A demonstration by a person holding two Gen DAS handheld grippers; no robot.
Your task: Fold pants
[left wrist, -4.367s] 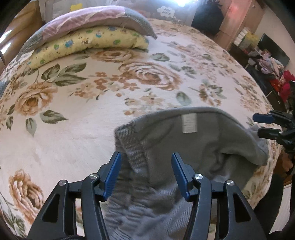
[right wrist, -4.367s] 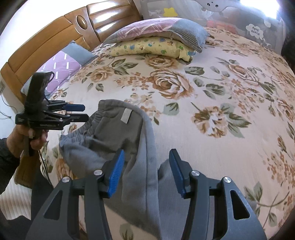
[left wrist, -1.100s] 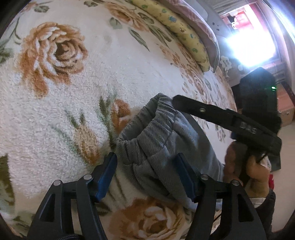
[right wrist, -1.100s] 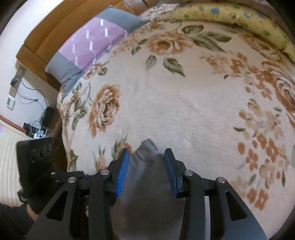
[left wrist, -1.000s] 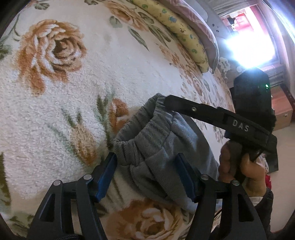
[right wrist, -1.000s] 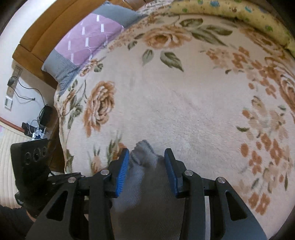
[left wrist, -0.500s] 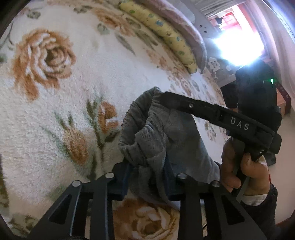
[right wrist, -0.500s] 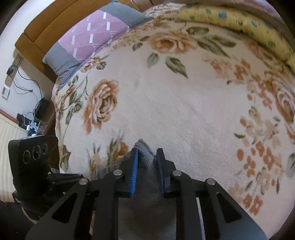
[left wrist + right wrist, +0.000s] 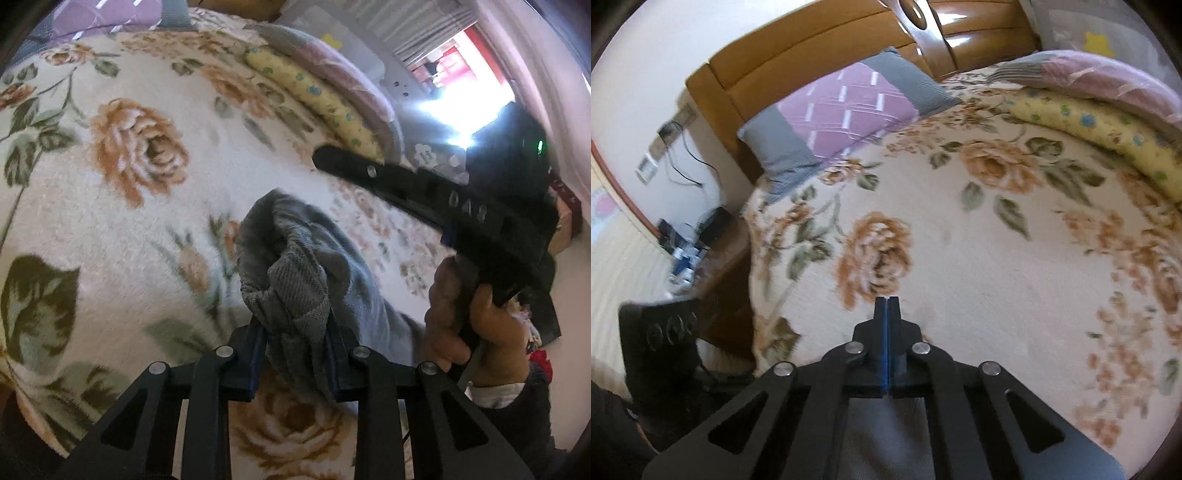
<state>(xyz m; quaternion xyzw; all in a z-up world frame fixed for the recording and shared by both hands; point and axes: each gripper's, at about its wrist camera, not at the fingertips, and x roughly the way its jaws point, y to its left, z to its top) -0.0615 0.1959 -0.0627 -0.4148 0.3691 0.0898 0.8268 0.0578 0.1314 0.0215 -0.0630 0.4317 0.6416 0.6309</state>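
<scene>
The grey pants (image 9: 306, 280) lie bunched on the floral blanket (image 9: 110, 229) near the bed's edge. My left gripper (image 9: 295, 354) is shut on a thick fold of their waistband. In the left wrist view my right gripper (image 9: 325, 157) hangs above the pants, apart from them, with its tip past them. In the right wrist view my right gripper (image 9: 887, 306) has its jaws pressed together with nothing between the tips. Grey cloth (image 9: 886, 443) shows below its frame.
A purple and grey pillow (image 9: 842, 107) leans on the wooden headboard (image 9: 812, 48). A yellow pillow (image 9: 1108, 125) under a pink one (image 9: 1108, 77) lies at the far side. A nightstand with cables (image 9: 694, 251) stands left of the bed.
My left gripper closed on the waistband. My right gripper shut, came off the pants and rose above them, swinging toward the headboard.
</scene>
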